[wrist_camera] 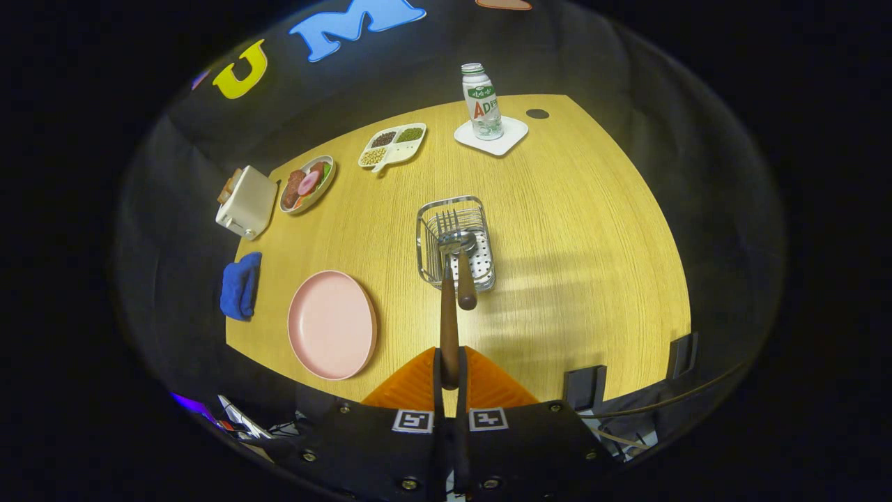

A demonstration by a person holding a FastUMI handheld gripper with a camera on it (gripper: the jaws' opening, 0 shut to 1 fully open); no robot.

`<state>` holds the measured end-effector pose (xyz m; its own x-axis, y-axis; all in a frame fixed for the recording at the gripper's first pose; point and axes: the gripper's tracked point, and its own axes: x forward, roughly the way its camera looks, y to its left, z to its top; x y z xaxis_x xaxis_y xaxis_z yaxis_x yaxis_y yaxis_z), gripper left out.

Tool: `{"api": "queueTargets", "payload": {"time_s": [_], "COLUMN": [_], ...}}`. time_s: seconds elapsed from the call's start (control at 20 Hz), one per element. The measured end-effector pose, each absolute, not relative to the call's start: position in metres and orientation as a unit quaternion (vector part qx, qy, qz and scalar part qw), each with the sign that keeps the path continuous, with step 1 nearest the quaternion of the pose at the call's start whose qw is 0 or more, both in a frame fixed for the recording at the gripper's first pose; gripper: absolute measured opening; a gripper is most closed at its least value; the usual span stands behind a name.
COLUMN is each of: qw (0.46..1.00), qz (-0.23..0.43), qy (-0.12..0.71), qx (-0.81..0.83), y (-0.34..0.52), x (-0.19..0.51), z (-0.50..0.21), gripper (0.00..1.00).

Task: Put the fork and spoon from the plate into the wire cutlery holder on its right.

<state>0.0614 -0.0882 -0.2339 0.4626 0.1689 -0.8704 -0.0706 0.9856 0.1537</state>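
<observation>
A wooden-handled utensil [449,328], whose head cannot be identified for certain, is clamped at its handle end between the jaws of the gripper [450,380], which are closed on it; its head is lowered into the wire cutlery holder [456,240]. A second wooden-handled utensil [465,279] is leaned inside the holder, handle upward, and fork tines are seen among the wires. The pink plate [332,324] is left bare on the wooden surface [571,230], to the left of the holder. Further off, a blue cloth [240,284], a toaster [245,202], a food plate [306,183], a divided dish [392,145] and a bottle [481,101] on a white coaster [509,132] are seen.
</observation>
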Motion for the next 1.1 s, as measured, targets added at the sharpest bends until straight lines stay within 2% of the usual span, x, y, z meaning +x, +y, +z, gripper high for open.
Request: {"api": "queueTargets", "payload": {"time_s": [0.75,1.1], "qw": [0.797,0.797], "qz": [0.068,0.053], "qy": [0.600,0.602], "qx": [-0.007,-0.015], "y": [-0.089,-0.089], "x": [0.063,0.072], "z": [-0.226,-0.227], "gripper": [0.04,0.08]}}
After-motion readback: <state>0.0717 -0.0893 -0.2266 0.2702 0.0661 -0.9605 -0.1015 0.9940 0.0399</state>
